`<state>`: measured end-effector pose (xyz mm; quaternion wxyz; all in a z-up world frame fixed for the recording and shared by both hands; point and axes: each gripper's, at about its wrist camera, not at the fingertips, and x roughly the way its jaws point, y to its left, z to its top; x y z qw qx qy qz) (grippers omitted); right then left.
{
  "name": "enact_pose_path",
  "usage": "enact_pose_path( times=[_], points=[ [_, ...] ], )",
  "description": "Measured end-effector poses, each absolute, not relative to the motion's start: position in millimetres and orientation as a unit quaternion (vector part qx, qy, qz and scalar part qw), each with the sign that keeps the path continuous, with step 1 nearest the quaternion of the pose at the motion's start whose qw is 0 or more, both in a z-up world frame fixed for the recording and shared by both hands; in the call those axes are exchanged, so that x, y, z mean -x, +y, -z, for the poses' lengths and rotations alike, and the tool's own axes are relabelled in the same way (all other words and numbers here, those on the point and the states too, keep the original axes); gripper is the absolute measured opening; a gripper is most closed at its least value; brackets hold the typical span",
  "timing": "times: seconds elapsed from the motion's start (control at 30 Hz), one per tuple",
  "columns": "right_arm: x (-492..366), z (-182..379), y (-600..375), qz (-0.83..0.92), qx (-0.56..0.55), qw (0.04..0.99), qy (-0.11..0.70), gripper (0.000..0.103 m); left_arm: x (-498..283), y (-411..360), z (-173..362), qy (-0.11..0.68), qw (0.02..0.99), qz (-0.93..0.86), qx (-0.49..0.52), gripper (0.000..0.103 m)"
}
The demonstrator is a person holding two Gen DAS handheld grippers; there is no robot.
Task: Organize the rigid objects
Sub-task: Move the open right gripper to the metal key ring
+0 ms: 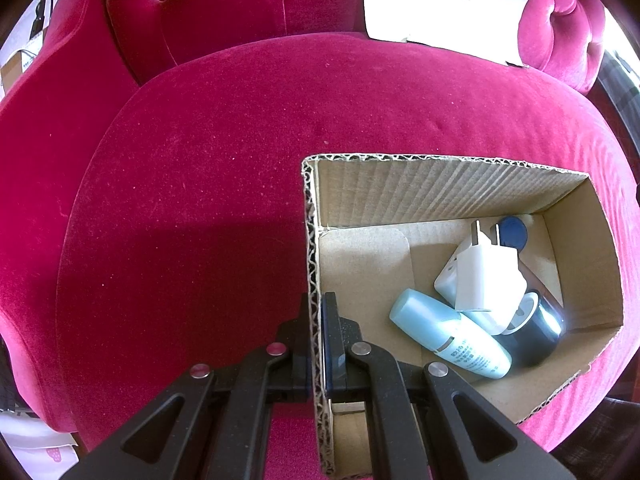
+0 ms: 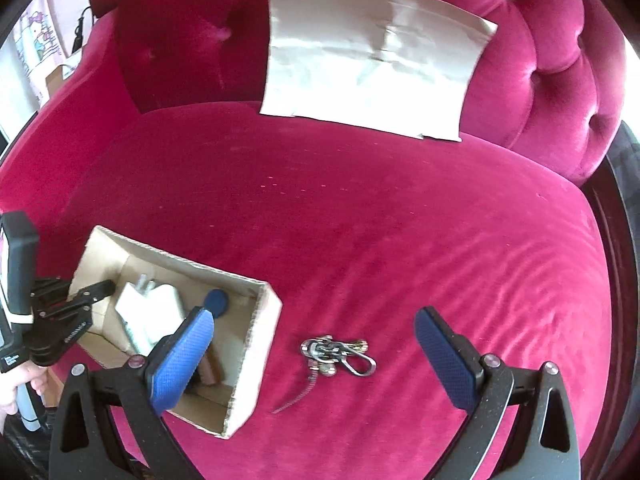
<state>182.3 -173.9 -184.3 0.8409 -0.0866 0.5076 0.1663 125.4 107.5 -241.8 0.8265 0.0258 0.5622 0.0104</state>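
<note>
A cardboard box [image 1: 440, 184] sits on the pink velvet seat. My left gripper [image 1: 318, 308] is shut on the box's left wall. Inside lie a white plug adapter [image 1: 486, 272], a pale blue bottle [image 1: 448, 336], a dark cylinder [image 1: 536, 328] and a blue cap [image 1: 513, 230]. In the right wrist view the same box [image 2: 262, 320] is at the lower left, with the left gripper [image 2: 98, 290] on its far wall. A metal keyring with a carabiner [image 2: 338, 354] lies on the cushion right of the box. My right gripper [image 2: 314, 322] stands open above it, blue pads wide apart, touching nothing.
A flat piece of cardboard [image 2: 372, 56] leans on the tufted backrest [image 2: 560, 68] at the rear. A person's hand [image 2: 24, 384] holds the left tool at the left edge. The seat's dark wooden rim [image 2: 624, 240] curves along the right.
</note>
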Motion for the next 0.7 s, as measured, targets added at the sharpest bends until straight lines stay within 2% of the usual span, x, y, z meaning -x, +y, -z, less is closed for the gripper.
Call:
enact_pose_path(
  times=[0.7],
  points=[
    [-175.0,215.1,-222.4,-0.155,0.106,0.834,0.519,0.103,-125.6,107.1,241.3,0.562,0.827,-0.01,-0.027,0.003]
  ],
)
